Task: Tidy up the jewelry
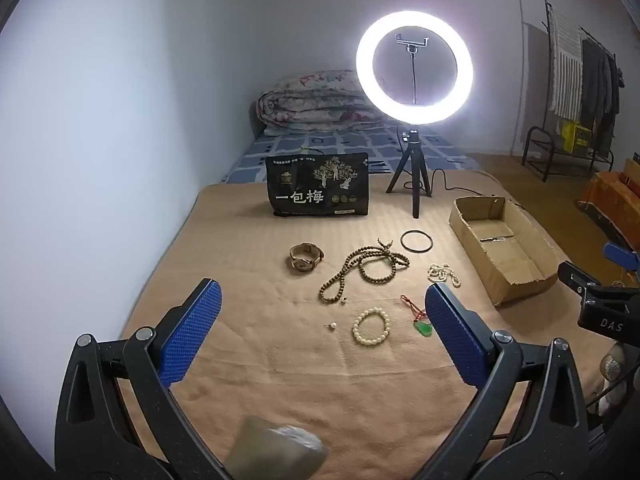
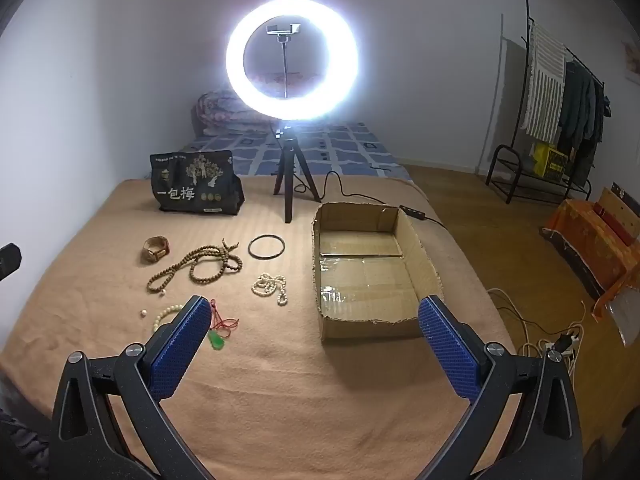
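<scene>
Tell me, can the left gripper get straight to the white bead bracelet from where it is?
Probably yes. The left gripper is open, and the white bead bracelet lies flat on the blanket between its fingers. Nothing covers it. The green pendant and a loose bead lie close by, apart from it.

blurred grey object point(image 1: 280, 450) at bottom edge, maybe a sleeve | jade pendant point(image 1: 423, 327) partly behind tongs

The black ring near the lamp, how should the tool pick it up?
The black bangle lies flat on the blanket, so come straight down from above. Pinch its thin rim on the near side, one finger inside the hoop, one outside. It lies apart from the brown beads.
</scene>
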Action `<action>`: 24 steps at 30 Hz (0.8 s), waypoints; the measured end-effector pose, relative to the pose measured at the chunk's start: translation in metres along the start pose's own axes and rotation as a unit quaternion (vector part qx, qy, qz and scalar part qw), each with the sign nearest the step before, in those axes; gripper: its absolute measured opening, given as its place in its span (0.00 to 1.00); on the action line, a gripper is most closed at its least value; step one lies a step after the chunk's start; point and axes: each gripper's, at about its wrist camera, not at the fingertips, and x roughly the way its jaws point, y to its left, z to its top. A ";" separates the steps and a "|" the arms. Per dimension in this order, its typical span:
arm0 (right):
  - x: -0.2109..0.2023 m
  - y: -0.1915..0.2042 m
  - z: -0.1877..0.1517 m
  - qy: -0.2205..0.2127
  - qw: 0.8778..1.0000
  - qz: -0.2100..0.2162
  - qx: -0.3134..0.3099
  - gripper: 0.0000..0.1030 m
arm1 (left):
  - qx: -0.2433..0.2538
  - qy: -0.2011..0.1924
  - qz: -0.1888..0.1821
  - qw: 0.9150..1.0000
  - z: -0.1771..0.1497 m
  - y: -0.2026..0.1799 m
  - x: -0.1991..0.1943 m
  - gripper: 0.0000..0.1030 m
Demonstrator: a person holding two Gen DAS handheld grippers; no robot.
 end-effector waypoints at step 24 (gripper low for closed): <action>0.003 -0.003 -0.003 0.008 1.000 0.004 0.006 1.00 | 0.004 -0.006 0.003 1.000 0.001 -0.002 0.005 1.00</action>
